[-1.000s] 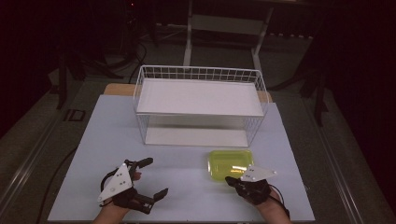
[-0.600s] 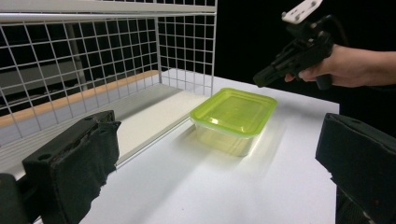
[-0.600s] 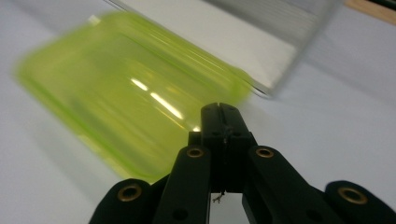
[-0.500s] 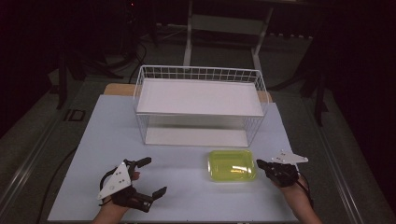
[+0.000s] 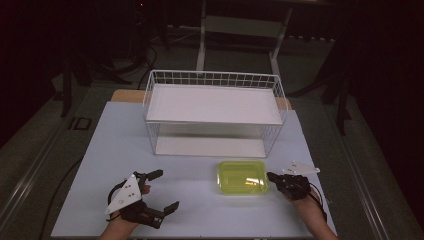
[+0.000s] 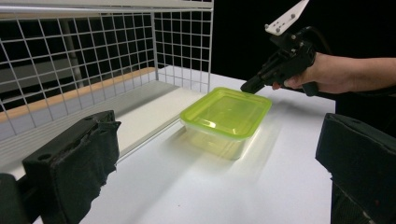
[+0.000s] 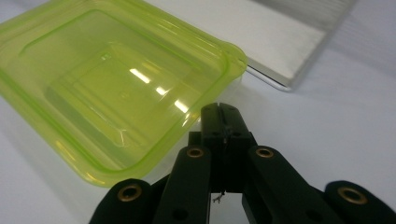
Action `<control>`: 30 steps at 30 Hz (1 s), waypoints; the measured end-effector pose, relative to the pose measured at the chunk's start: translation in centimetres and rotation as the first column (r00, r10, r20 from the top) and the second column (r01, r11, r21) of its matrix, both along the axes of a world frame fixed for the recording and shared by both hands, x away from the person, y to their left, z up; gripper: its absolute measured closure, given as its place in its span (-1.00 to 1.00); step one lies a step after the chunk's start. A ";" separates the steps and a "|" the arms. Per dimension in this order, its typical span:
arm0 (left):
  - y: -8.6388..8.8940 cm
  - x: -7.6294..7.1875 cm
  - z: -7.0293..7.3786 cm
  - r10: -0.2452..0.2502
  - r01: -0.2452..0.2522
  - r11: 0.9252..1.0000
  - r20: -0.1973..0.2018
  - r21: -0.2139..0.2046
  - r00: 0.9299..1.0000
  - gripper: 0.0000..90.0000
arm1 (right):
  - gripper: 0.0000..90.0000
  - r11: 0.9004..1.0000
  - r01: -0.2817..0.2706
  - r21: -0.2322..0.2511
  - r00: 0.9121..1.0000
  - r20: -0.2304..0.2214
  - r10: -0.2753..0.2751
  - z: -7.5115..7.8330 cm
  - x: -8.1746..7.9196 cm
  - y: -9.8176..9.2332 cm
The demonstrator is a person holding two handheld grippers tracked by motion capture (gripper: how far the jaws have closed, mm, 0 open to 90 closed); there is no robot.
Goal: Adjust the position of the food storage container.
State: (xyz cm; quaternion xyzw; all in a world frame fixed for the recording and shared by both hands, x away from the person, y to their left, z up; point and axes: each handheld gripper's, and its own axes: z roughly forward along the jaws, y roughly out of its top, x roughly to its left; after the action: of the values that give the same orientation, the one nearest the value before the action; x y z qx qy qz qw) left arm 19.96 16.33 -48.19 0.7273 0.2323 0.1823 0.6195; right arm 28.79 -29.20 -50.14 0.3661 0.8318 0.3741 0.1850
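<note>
At the lower left of the high view, the left gripper point(image 5: 159, 190) lies low over the pale blue-white tabletop point(image 5: 100, 150), its two black jaws standing wide apart with nothing between them. To its right, just below centre, the translucent yellow-green rectangular plastic container with its lid on point(image 5: 242, 177) sits flat on the table, in front of the white wire-mesh shelf rack point(image 5: 215, 80) that fills the middle of the frame. At the lower right, the right gripper point(image 5: 270, 176) points left at the container's right edge. From above the gap there cannot be judged; the right gripper view settles more, showing its own jaws pressed together, pads meeting, with the tip at the rim of the container point(image 7: 116, 88), whether touching is unclear. The left gripper view looks across the table and shows the container point(image 6: 226, 114) side-on, standing just beside the rack's flat base, with the right gripper point(image 6: 246, 87) slanting down to its far corner.
</note>
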 end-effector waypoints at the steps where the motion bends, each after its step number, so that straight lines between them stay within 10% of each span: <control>1: 0.0 0.0 0.0 0.002 -0.002 1.000 0.001 0.002 1.000 -1.00 | 1.00 1.000 -0.007 0.000 1.000 0.001 0.007 0.0 -0.1 0.3; 30: -0.3 -0.4 -0.2 -0.011 0.011 1.000 -0.010 0.011 1.000 -1.00 | 1.00 0.989 -0.150 0.012 0.989 0.003 0.150 0.0 0.6 7.4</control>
State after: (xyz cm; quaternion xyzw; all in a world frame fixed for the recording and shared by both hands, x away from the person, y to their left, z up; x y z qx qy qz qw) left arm 19.60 16.02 -48.37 0.7329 0.2304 0.1768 0.6153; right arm 29.39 -21.78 -50.15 0.3032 0.8546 0.3921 0.1549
